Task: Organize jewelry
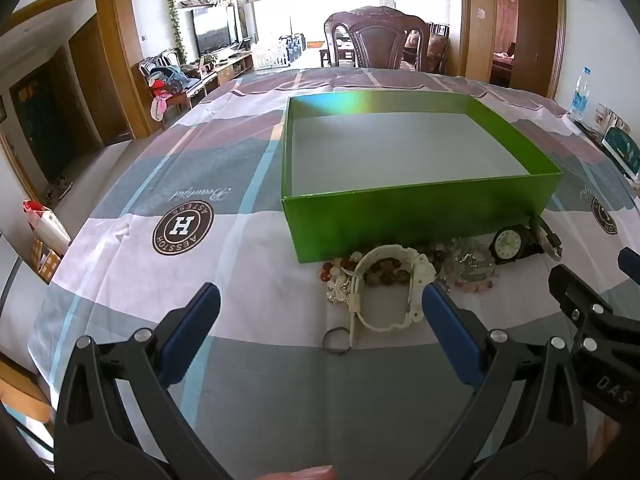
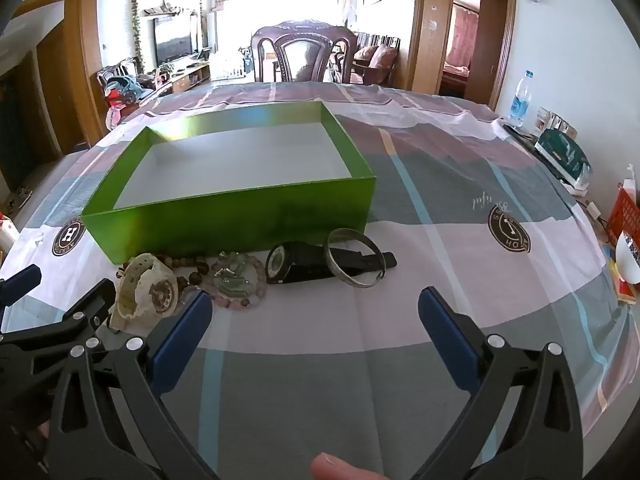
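A green box (image 1: 420,210) (image 2: 224,216) with a white inside stands on the checked tablecloth, nothing in it. In front of it lies a row of jewelry: a cream watch (image 1: 394,294) (image 2: 146,290), brown bead bracelets (image 1: 384,272) (image 2: 188,266), a pink and green bead bracelet (image 2: 236,280) (image 1: 472,272), a black watch (image 2: 304,266) (image 1: 510,242) and a silver bangle (image 2: 354,258). A small dark ring (image 1: 336,340) lies nearer. My left gripper (image 1: 320,308) is open, just short of the cream watch. My right gripper (image 2: 316,308) is open, short of the black watch.
A carved wooden chair (image 1: 378,42) (image 2: 304,54) stands behind the table's far edge. At the right edge are a water bottle (image 2: 520,100), a teal box (image 2: 562,156), a red basket (image 2: 626,210) and a white bowl (image 2: 628,258). A thumb tip (image 2: 344,468) shows at the bottom.
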`<state>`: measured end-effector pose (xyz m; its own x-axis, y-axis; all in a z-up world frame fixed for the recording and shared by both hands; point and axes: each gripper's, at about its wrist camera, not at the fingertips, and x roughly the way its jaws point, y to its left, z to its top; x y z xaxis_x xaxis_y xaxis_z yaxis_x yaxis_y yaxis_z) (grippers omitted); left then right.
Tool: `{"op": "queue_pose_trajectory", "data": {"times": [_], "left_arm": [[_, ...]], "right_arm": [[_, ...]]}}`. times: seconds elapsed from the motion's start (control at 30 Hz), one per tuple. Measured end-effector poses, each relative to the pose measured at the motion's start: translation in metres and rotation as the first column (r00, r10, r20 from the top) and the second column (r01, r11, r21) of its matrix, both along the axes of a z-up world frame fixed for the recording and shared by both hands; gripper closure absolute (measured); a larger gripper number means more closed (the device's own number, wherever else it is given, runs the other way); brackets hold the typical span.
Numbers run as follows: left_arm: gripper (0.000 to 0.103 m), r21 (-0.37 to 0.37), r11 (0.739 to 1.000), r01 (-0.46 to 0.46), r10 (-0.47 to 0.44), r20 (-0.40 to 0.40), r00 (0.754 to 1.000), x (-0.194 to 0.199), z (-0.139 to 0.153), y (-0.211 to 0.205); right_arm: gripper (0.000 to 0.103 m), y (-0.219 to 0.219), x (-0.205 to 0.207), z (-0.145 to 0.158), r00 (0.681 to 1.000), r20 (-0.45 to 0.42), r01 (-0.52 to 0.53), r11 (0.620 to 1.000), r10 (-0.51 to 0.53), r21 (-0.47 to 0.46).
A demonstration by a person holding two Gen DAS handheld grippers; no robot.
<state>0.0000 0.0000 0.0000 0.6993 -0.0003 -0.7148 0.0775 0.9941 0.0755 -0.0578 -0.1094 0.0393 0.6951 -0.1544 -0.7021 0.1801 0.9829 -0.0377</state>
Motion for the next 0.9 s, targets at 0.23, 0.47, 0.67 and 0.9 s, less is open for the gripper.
{"op": "queue_pose_trajectory", "data": {"times": [0.23, 0.47, 0.67, 0.9], "left_arm": [[0.003, 0.008, 1.000, 0.000, 0.000, -0.002, 1.000, 0.0000, -0.0002, -0.0003], [0.003, 0.009, 1.000, 0.000, 0.000, 0.000, 1.000, 0.0001, -0.0001, -0.0004], [0.003, 0.010, 1.000, 0.000, 0.000, 0.001, 1.000, 0.0000, -0.0001, -0.0003], [0.003, 0.009, 1.000, 0.000, 0.000, 0.002, 1.000, 0.0000, 0.0000, -0.0003]], "right_arm": [[0.002, -0.0005, 0.0007, -0.0005, 1.000, -0.003, -0.001, 1.000, 0.001, 0.003], [0.002, -0.0009, 0.0008, -0.0006, 1.000, -0.005, 0.000, 1.000, 0.000, 0.002], [0.002, -0.0011, 0.0002, -0.0007, 1.000, -0.006, 0.000, 1.000, 0.000, 0.003], [0.002, -0.0014, -0.0003, -0.0012, 1.000, -0.006, 0.001, 1.000, 0.000, 0.003]]}}
